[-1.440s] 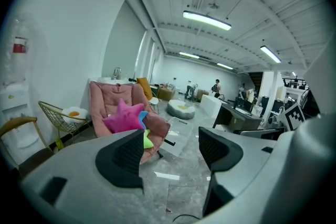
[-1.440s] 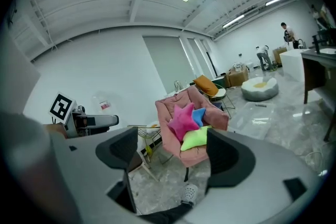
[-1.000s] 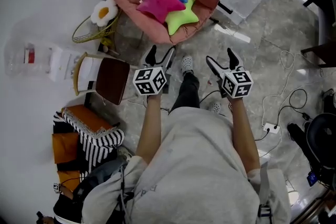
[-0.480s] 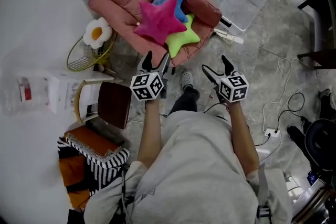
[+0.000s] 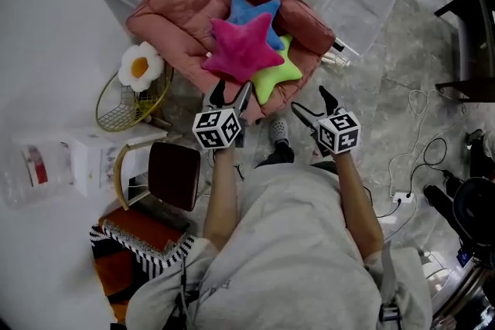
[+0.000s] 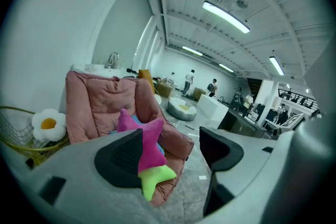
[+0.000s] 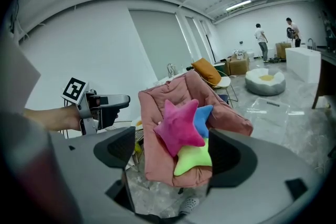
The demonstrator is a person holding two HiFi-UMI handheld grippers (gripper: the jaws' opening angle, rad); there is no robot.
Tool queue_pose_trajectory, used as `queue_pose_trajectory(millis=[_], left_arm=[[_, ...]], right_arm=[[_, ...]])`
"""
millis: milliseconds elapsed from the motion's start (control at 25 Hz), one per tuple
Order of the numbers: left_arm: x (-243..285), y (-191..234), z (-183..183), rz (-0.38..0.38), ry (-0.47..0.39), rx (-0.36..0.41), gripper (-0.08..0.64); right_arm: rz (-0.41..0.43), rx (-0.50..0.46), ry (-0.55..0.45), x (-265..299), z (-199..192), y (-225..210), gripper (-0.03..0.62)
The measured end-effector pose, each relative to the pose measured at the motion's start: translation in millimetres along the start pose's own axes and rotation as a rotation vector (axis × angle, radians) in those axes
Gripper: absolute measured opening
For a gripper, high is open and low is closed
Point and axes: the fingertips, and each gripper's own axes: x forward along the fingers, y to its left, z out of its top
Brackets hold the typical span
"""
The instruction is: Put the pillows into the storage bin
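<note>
Pink star pillow topped the pillows; left gripper and right gripper gaped wide, empty; a shallow pinch might scatter them.

Magenta star pillow, blue star pillow, lime-green star pillow. Dusty-pink quilted lounger. White flower cushion, orange centre. Gold wire basket. Black-and-white square markers on left gripper and right gripper. Grey veined floor.

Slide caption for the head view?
Open left tongs and right tongs point at three star pillows piled on a pink chair.
</note>
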Motion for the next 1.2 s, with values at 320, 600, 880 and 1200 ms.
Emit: queue_pose_trajectory(millis=[320, 600, 880, 1200], left_arm=[[24, 28, 16, -0.051, 0.021, 0.015, 0.308], [42, 33, 25, -0.068, 0.022, 0.009, 0.308], [53, 48, 29, -0.025, 0.015, -0.035, 0.308], [87, 70, 20, 0.102, 0.031, -0.118, 0.308]], right_arm=[[-0.034, 0.0, 0.006, 30, 16, 0, 0.42], [-0.042, -0.01, 0.013, 43, 33, -10, 0.42], [0.011, -0.04, 0.048, 71, 51, -18, 0.42], [0.13, -0.061, 0.124, 115, 66, -57, 0.417]])
